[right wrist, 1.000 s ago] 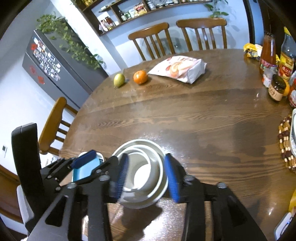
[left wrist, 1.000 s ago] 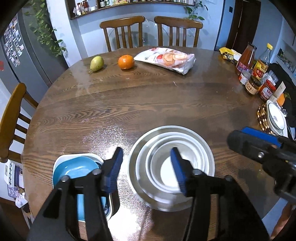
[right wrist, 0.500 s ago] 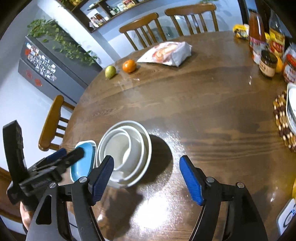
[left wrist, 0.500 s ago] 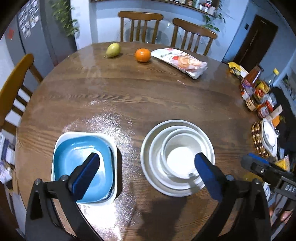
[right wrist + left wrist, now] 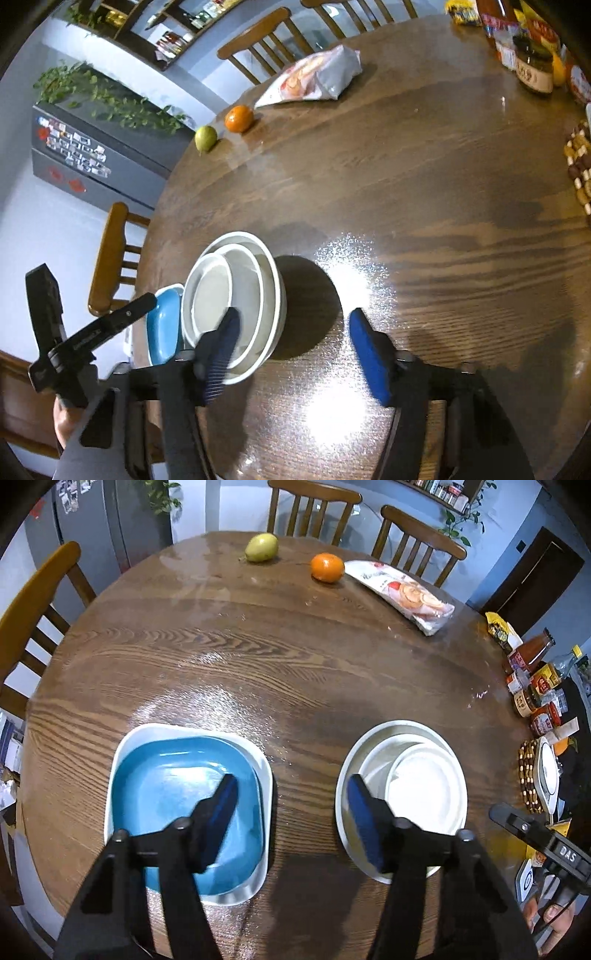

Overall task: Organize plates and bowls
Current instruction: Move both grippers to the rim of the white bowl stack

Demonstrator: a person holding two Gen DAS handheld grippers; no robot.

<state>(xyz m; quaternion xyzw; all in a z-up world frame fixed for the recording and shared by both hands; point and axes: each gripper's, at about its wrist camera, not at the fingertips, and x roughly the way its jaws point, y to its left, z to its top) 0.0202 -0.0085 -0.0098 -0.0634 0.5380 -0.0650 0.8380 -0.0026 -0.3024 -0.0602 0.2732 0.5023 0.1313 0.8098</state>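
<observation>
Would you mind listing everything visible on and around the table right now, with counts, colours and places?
White bowls: three, nested, near right of table.
Blue plate: one, lying in a white square plate, near left.
Pear: one, green-yellow, far edge.
Orange: one, beside the pear.
Snack bag: one, white with red print, far right.
Sauce bottles and jars: several, red and brown, right edge.
Beaded trivet: one, brown, right edge, white dish on it.
Table: one, round, dark wood.
Chairs: three, wooden, around the table.
Fridge: one, grey, with magnets.
Left gripper: open, holding nothing, above the gap between the stacks.
Right gripper: open, holding nothing, beside the bowls.
</observation>
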